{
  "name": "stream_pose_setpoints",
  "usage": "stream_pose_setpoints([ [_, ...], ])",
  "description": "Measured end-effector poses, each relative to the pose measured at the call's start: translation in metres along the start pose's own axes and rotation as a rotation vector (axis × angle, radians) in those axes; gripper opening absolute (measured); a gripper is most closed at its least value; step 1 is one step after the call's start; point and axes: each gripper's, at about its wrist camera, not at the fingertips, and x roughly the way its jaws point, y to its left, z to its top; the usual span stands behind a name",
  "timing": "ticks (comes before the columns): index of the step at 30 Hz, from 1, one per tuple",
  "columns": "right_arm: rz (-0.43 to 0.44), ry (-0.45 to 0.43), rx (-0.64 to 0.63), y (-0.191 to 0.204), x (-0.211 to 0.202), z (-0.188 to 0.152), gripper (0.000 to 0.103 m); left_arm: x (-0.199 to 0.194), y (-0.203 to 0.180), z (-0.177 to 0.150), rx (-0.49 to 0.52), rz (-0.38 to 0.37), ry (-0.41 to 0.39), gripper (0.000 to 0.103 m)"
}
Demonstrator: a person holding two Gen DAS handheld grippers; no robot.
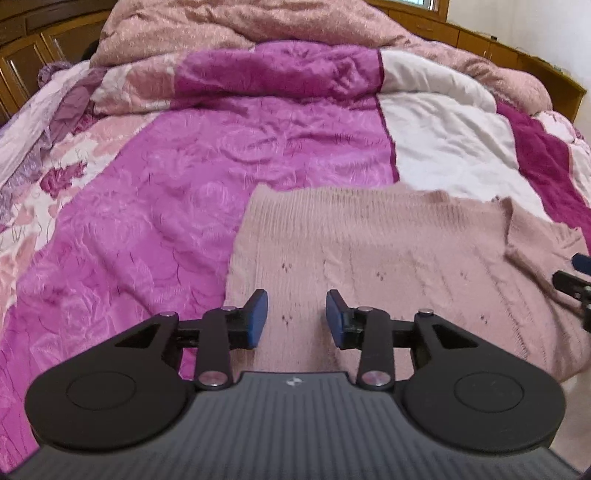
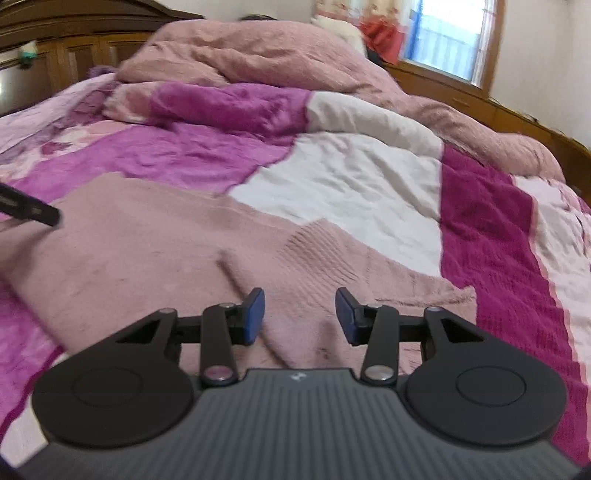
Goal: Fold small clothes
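A dusty-pink knit sweater (image 1: pixel 369 251) lies flat on the bed, its ribbed hem at the far side. My left gripper (image 1: pixel 296 317) hovers over the sweater's near left part, jaws open, with nothing between the blue pads. In the right wrist view the same sweater (image 2: pixel 147 240) spreads to the left, and a folded ridge of it runs towards my right gripper (image 2: pixel 300 317), which is open above the cloth. Part of the right gripper (image 1: pixel 576 280) shows at the right edge of the left wrist view. The tip of the left gripper (image 2: pixel 33 210) shows at the left edge of the right wrist view.
The bedspread (image 1: pixel 221 166) is a patchwork of magenta, white and floral patches. A bunched pink duvet (image 1: pixel 240 26) is heaped at the far end. Wooden cabinets (image 2: pixel 74 55) stand behind the bed, and a window (image 2: pixel 450 40) is at the far right.
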Motion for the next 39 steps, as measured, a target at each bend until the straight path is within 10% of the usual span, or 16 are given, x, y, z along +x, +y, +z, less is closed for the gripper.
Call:
stream_pose_setpoints([
  [6, -0.021, 0.061, -0.112, 0.014, 0.018, -0.006, 0.043, 0.006, 0.0, -0.004, 0.025, 0.013, -0.001, 0.043],
  [10, -0.011, 0.055, -0.026, -0.001, 0.023, -0.005, 0.01, 0.007, 0.0, -0.004, 0.043, 0.016, 0.003, 0.044],
  [18, -0.166, -0.028, 0.106, -0.062, 0.013, 0.012, 0.009, 0.01, 0.002, -0.004, 0.044, 0.028, 0.006, 0.049],
  [24, -0.268, 0.103, 0.239, -0.11, 0.044, -0.011, 0.012, 0.013, -0.003, -0.004, 0.068, 0.051, 0.003, 0.05],
  [32, -0.273, 0.026, 0.333, -0.115, 0.014, -0.014, 0.014, 0.014, -0.003, -0.002, 0.076, 0.051, 0.009, 0.051],
  [39, -0.108, -0.021, 0.272, -0.094, -0.023, -0.019, 0.014, 0.015, -0.003, -0.003, 0.078, 0.056, 0.005, 0.051],
])
